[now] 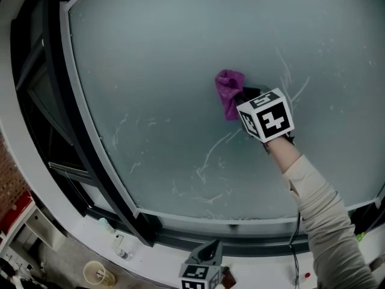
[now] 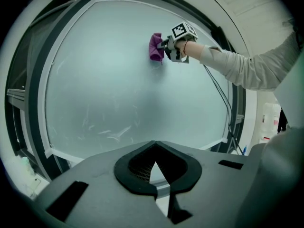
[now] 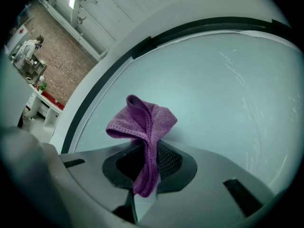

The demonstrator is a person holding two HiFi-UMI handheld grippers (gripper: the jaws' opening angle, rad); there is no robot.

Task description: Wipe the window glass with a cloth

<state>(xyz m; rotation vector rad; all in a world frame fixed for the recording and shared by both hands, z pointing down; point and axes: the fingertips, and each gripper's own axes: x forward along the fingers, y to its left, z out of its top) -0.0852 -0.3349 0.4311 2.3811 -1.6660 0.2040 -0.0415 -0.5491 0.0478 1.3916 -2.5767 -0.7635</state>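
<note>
Head view is showing my right gripper reaching up to the window glass, with its marker cube facing the camera and my pale sleeve trailing down toward the lower right. My right fingers are clamping a purple cloth. In the right gripper view the cloth is running down between the two pads, its lower end hanging out below them and its upper part bunching into a loose fold above the tips. The bunched part is sitting against the pane a little right of its middle, as far as I can tell touching it. White streaks are showing on the glass below the cloth, and finer ones are fanning out to the right of my gripper. My left gripper is hanging low at the bottom edge of the head view, over the dark frame, well apart from the cloth. In the left gripper view its fingers are meeting at the tips with nothing between them, and it is pointing up at the pane, where my right gripper and the cloth are showing near the top.
</note>
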